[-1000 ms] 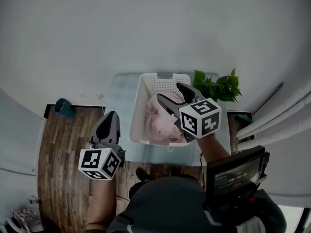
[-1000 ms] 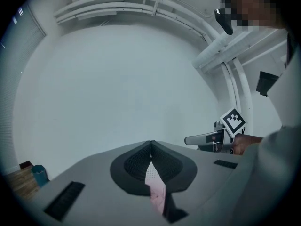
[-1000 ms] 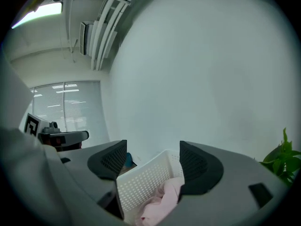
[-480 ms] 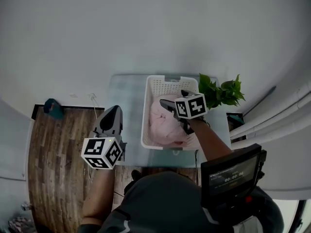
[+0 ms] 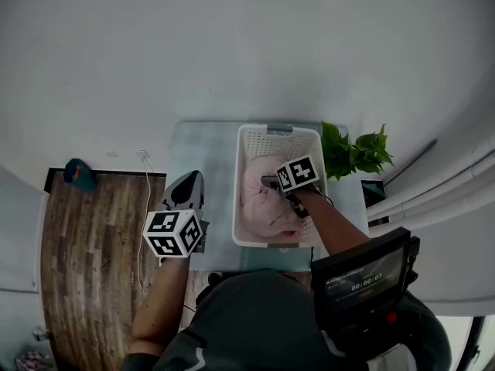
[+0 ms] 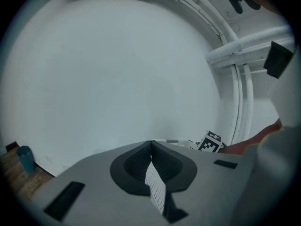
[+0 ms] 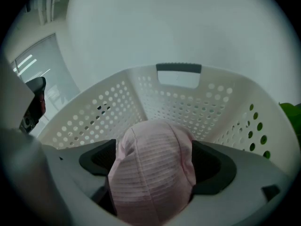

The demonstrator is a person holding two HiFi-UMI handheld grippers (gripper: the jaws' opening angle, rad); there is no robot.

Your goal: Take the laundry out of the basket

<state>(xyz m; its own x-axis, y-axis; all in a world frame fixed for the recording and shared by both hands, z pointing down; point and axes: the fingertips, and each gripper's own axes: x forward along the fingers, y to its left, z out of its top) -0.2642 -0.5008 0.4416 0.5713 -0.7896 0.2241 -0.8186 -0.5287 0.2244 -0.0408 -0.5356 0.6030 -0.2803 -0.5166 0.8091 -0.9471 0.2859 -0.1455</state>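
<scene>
Laundry (image 5: 265, 201), a pink bundle, lies in the white basket (image 5: 279, 133) on the pale table (image 5: 206, 151). The basket stands just left of a green plant (image 5: 357, 152) in the head view. The right gripper (image 5: 272, 182) points steeply down into the basket, its tips at the top of the bundle. Its jaws have just been opening and now stand wide apart. In the right gripper view a hump of the pink cloth (image 7: 153, 173) bulges up between the two dark pads (image 7: 96, 159), filling the gap, with the perforated basket wall (image 7: 181, 105) and its grey handle (image 7: 178, 68) behind. Whether the pads touch the cloth I cannot tell.

The left gripper (image 5: 189, 182) hovers near the table's left edge, well apart from the basket and over the wood floor (image 5: 93, 238). It points about level toward the white wall (image 6: 117, 69). Its jaws are together, with nothing gripped in the left gripper view (image 6: 151, 147).
</scene>
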